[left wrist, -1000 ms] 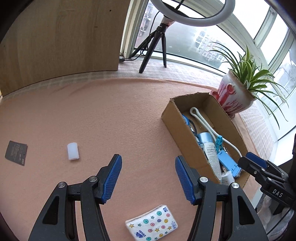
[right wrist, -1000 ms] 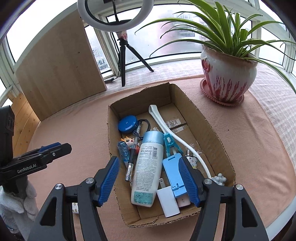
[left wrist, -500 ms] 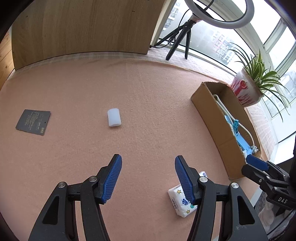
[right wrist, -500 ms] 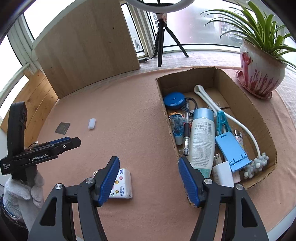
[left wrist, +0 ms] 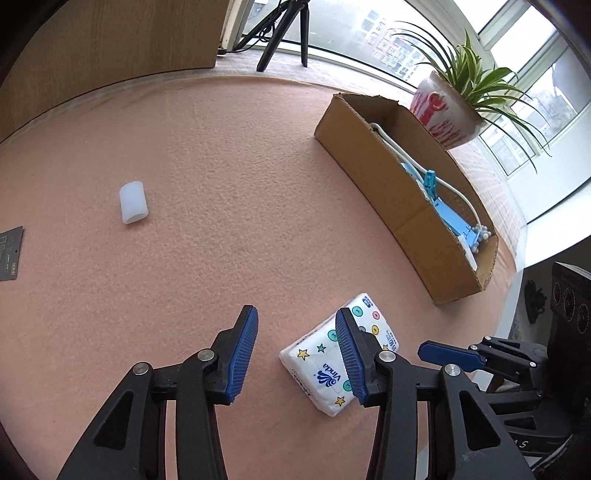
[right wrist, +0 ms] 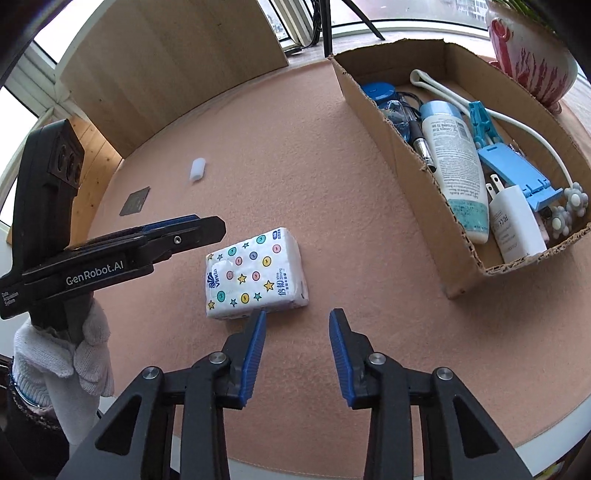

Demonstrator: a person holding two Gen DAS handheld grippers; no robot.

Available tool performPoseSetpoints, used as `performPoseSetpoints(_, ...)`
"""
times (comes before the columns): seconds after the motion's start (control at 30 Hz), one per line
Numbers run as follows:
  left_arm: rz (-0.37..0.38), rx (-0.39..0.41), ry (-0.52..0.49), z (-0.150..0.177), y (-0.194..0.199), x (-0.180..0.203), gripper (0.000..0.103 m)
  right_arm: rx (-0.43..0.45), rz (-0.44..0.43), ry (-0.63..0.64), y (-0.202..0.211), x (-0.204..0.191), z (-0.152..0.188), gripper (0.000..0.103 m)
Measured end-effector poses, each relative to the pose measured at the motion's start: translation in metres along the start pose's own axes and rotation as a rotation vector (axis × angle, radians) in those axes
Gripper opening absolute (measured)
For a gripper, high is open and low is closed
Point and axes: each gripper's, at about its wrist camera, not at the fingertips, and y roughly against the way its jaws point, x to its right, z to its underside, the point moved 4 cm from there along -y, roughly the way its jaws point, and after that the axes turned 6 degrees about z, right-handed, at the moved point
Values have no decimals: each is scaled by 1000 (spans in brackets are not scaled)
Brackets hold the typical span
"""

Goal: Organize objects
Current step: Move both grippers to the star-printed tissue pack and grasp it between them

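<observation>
A white Vinda tissue pack point(right wrist: 255, 275) with coloured dots and stars lies on the pink felt table; it also shows in the left wrist view point(left wrist: 325, 363). My left gripper point(left wrist: 295, 345) is open and empty, its right finger over the pack's edge. My right gripper point(right wrist: 297, 338) is open and empty, just in front of the pack, to its right. A cardboard box point(right wrist: 417, 155) on the right holds a lotion bottle point(right wrist: 456, 162), a white charger point(right wrist: 515, 225), a blue stand and other items. A small white cylinder point(left wrist: 133, 202) and a dark card point(left wrist: 9, 254) lie at the left.
A potted plant point(left wrist: 448, 110) stands behind the box point(left wrist: 373, 184). A wooden board point(right wrist: 177, 62) and a tripod point(left wrist: 284, 33) stand at the back. The table's front edge point(right wrist: 535, 432) runs close under my right gripper.
Both grippers have moved left and down toward the tissue pack, away from the box. The pack now lies close to both sets of fingers. Both stay open.
</observation>
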Motion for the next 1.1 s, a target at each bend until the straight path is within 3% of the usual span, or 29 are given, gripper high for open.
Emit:
performPoseSetpoints(0.2,70,-53,8,15,-8,-2,43,-36,-36,-40,-13,0,3,22)
performPoseSetpoints(0.37,121,-68,-3,31,-8,5,43,-57,-87,-109,-22,7,-4,21)
performPoseSetpoints(0.5,89,-65,-54,41,-6,17,43,-47,-81,-111,-25,4,-15,21)
performPoseSetpoints(0.73,63,2,-52,18,12,11,44,-26,-57,-116,-22,1,-23,21)
performPoseSetpoints(0.9,113,-42,-65,7,-3,12,44,-53,-93,-175,-24,10,-12,18)
performPoseSetpoints(1.1,127,-80,-79,20,-9,17,43,-61,-108,-187,-28,14,-18,17)
